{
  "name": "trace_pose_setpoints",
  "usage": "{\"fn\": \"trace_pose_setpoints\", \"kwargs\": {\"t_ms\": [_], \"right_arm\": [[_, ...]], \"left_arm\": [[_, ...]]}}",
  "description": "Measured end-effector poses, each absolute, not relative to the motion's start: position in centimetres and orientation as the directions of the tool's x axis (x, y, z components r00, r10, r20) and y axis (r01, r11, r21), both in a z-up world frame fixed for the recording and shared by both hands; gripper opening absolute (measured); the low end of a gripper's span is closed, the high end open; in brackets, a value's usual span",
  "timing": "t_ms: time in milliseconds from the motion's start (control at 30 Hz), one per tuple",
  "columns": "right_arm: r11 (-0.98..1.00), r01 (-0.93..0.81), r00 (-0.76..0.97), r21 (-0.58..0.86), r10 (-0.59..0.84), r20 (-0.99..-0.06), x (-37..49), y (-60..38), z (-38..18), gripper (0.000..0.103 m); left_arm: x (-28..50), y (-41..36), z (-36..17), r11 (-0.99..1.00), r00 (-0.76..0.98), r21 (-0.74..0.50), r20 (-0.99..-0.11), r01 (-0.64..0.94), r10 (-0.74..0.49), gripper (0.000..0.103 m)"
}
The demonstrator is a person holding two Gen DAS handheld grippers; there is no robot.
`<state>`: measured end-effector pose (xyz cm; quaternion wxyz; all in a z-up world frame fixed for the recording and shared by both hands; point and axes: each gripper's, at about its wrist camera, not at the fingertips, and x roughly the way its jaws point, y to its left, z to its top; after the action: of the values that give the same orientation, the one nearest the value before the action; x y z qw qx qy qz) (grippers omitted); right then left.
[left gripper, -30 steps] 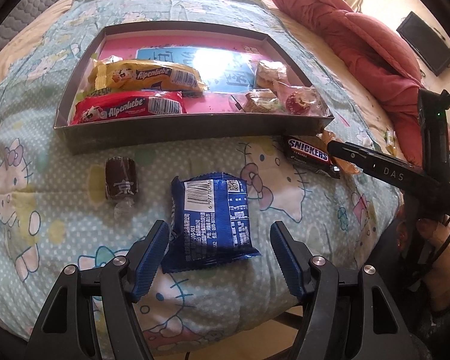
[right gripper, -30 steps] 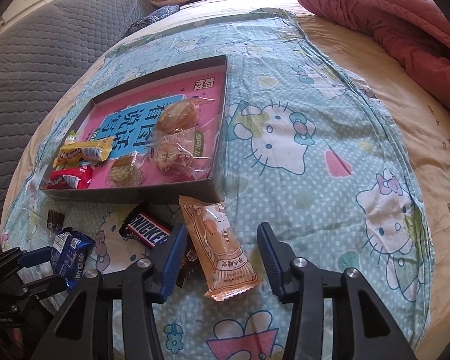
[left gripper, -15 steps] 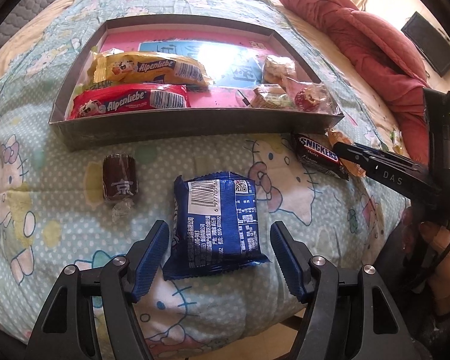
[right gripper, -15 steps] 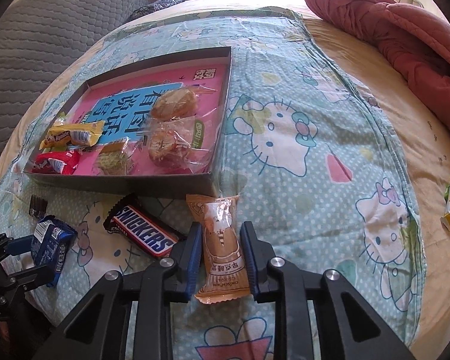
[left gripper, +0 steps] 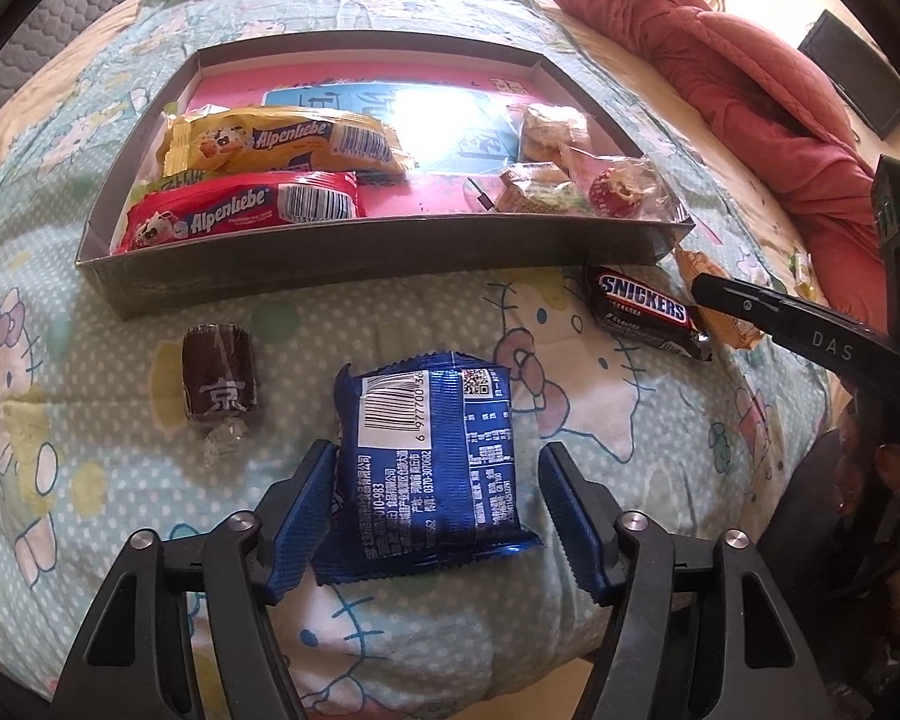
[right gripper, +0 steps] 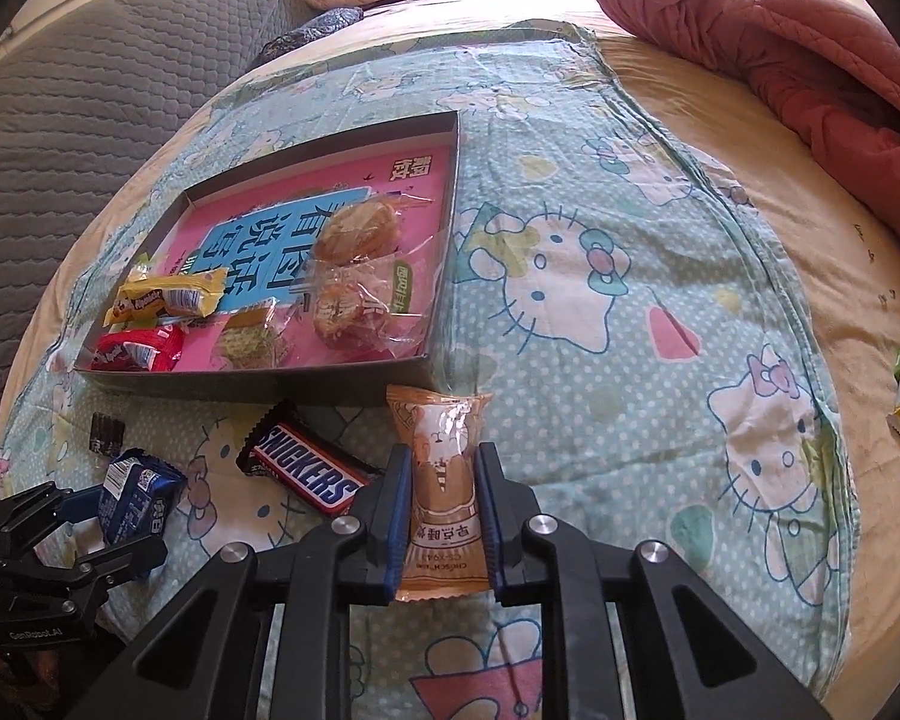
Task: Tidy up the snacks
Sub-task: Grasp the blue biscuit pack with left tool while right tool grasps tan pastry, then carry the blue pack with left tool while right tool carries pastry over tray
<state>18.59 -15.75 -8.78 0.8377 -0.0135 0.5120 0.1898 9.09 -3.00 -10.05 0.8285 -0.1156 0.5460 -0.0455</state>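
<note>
The right tongs (right gripper: 439,516) are clamped on the orange packet (right gripper: 444,480), gripping its narrow waist from both sides so the long wrapper can lift without folding; the packet lies on the bed (right gripper: 630,330) just at 6 o'clock of the tray's near right corner, its top end almost touching the tray (right gripper: 306,387) wall. The left tongs (left gripper: 438,516) are apart but closing around the blue packet (left gripper: 426,468), which sits between the pads on the quilt, at 6 o'clock from the tray; the left pad looks to be touching the wrapper edge, though the crinkled foil makes that hard to judge, and the right pad stands clear. Both tongs point steeply down, likely because flat wrappers on soft bedding need a pinch from above. Inside the tray, the two Alpenliebe rolls (left gripper: 282,144) lie side by side at its 9 o'clock end and the clear-wrapped cakes (left gripper: 576,180) cluster at 3 o'clock, which suggests sorting by kind. The Snickers (left gripper: 645,309) lies outside, at 3 o'clock of the blue packet, and the brown candy (left gripper: 219,375) at its 9 o'clock, both not yet put away.
</note>
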Motion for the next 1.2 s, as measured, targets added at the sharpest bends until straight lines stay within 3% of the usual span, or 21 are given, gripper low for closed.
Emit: {"fn": "trace_pose_setpoints", "kwargs": {"t_ms": [33,667,1200], "right_arm": [[0.928,-0.332,0.405,0.170,0.303,-0.863,18.6,-15.7,-8.8,0.021],[0.887,-0.362,0.418,0.287,0.430,-0.801,17.4,-15.9,-7.1,0.021],[0.835,-0.480,0.425,0.269,0.490,-0.761,15.5,-12.8,-5.8,0.021]], "left_arm": [[9.2,-3.1,-10.1,0.972,0.401,-0.230,-0.896,-0.050,-0.191,0.058],[7.9,-3.1,-7.7,0.963,0.450,-0.270,-0.860,-0.004,-0.240,0.058],[7.4,-1.8,-5.6,0.965,0.510,-0.263,-0.832,-0.020,-0.216,0.058]]}}
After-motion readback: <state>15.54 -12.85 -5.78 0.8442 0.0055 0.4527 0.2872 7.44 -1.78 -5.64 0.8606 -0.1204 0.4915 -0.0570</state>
